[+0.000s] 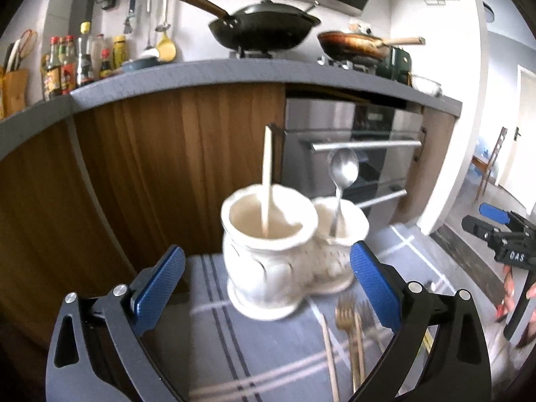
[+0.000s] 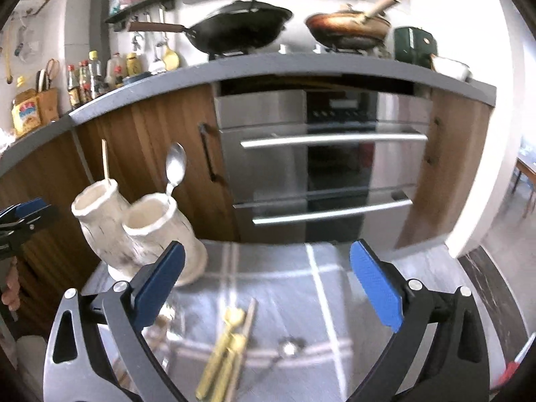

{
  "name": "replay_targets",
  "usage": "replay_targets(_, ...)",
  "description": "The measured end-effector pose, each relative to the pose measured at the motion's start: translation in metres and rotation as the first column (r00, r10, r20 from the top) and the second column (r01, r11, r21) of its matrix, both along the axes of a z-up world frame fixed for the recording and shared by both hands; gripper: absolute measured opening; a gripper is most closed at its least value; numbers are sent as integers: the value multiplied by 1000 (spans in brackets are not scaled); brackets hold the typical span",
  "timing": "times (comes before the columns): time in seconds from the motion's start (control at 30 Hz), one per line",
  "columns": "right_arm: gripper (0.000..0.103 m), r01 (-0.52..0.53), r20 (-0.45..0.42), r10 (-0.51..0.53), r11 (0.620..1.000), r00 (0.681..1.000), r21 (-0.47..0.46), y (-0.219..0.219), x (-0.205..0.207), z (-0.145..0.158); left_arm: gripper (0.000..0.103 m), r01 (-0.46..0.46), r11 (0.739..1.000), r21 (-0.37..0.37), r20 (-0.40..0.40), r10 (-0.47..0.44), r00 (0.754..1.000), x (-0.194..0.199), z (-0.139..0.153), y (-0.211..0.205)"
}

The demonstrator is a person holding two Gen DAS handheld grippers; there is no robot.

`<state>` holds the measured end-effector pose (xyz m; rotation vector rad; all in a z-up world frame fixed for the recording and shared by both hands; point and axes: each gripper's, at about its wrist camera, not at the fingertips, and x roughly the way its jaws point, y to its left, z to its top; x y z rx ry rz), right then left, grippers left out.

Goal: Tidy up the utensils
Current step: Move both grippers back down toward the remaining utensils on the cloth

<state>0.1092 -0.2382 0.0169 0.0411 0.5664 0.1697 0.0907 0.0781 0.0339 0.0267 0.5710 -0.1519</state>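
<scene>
A white ceramic holder with two cups (image 1: 268, 261) stands on a grey striped cloth (image 1: 214, 351). A wooden chopstick (image 1: 267, 174) stands in its left cup and a silver spoon (image 1: 341, 174) in its right cup. My left gripper (image 1: 268, 288) is open and empty, its fingers on either side of the holder. A gold fork (image 1: 348, 331) and a chopstick (image 1: 330, 358) lie on the cloth in front. My right gripper (image 2: 268, 288) is open and empty above gold cutlery (image 2: 224, 351) and a chopstick (image 2: 248, 321). The holder (image 2: 140, 234) stands to its left.
A wooden cabinet (image 2: 144, 154) and a steel oven with bar handles (image 2: 328, 171) stand behind the table. The grey counter (image 2: 268, 63) above carries a black wok (image 2: 241, 30), a copper pan (image 2: 348, 30) and sauce bottles (image 2: 87, 80). The right gripper shows in the left wrist view (image 1: 502, 238).
</scene>
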Motion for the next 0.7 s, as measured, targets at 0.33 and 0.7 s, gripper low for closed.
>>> replay_targets(0.33,97,59,-113,-62,998,992,-32,-30,-4,-54,98,59,998,6,-136,-57,989,-9,-55,-20)
replay_targets(0.7,96,18,-210,-23,999,977,-28,-30,1,-96,98,104,994,15,-267,-96,959,-4,-100,-40)
